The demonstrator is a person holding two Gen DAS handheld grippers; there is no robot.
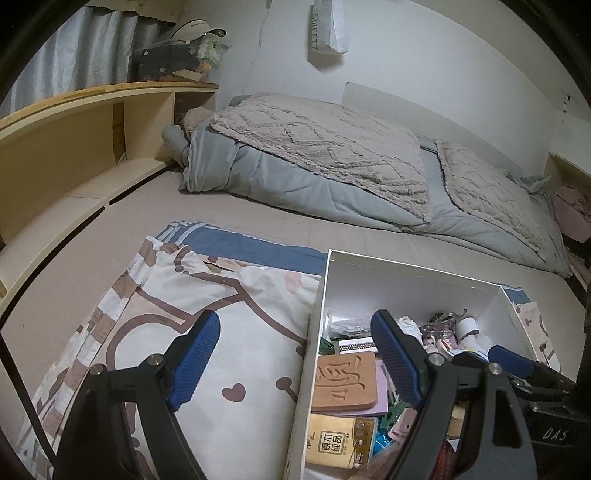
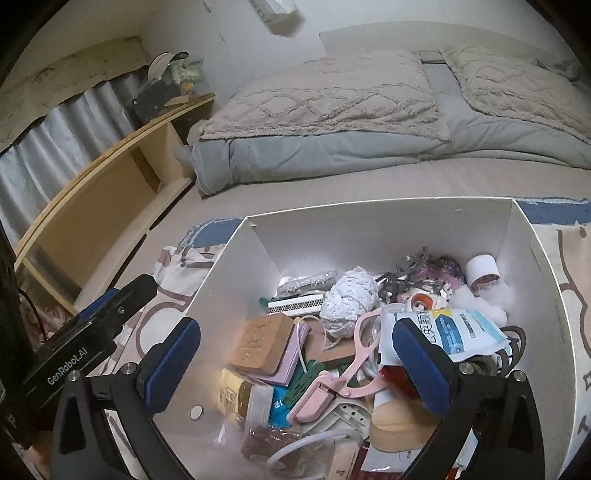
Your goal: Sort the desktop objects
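While both grippers hang spread and empty over the bedding, the right gripper sits nearest, its blue-padded fingers wide apart above the clutter inside the white box, gripping nothing; just below and between them lie pink scissors, a tan carved block on a lilac pad, a yellow tissue pack and a small silver coin on the box floor; a blue-and-white packet lies touching the right-hand finger; farther in sit a crumpled white wad, a slim white ridged case, a tangle of dark rings and a small paper roll near the back wall. The left gripper also stands released, one finger over the patterned cloth and the other over the box's left part, straddling its left wall; the cloth with brown lines and a heart lies under the box on the beige mattress; beyond lie a folded grey quilt topped by a fuzzy blanket, and a wooden shelf along the left carrying a white cap; a paper bag hangs on the far wall.
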